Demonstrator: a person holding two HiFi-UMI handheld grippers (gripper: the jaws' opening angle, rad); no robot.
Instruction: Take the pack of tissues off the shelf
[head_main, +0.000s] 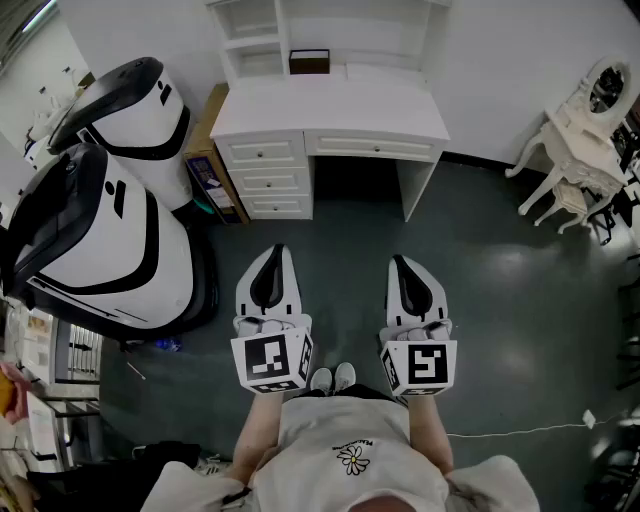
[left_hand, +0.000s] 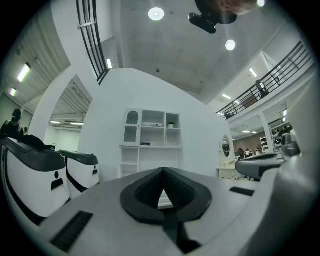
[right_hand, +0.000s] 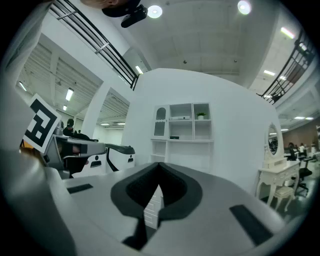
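Note:
A white desk (head_main: 330, 110) with a shelf unit (left_hand: 152, 130) on top stands against the far wall, well ahead of me. A pale flat pack (left_hand: 156, 125), seemingly the tissues, lies in the upper middle compartment; the same pack (right_hand: 180, 118) shows in the right gripper view. My left gripper (head_main: 272, 252) and right gripper (head_main: 398, 262) are held side by side at waist height, level and pointing at the desk. Both are shut with nothing between the tips, as the left gripper (left_hand: 162, 170) and the right gripper (right_hand: 160, 165) show in their own views.
A dark box (head_main: 309, 62) sits on the desk's lower shelf and a small green plant (right_hand: 201, 115) on the upper right one. Two large white-and-black pods (head_main: 100, 200) stand at the left, with a cardboard box (head_main: 210, 160) beside the desk. A white dressing table (head_main: 585, 140) stands at the right.

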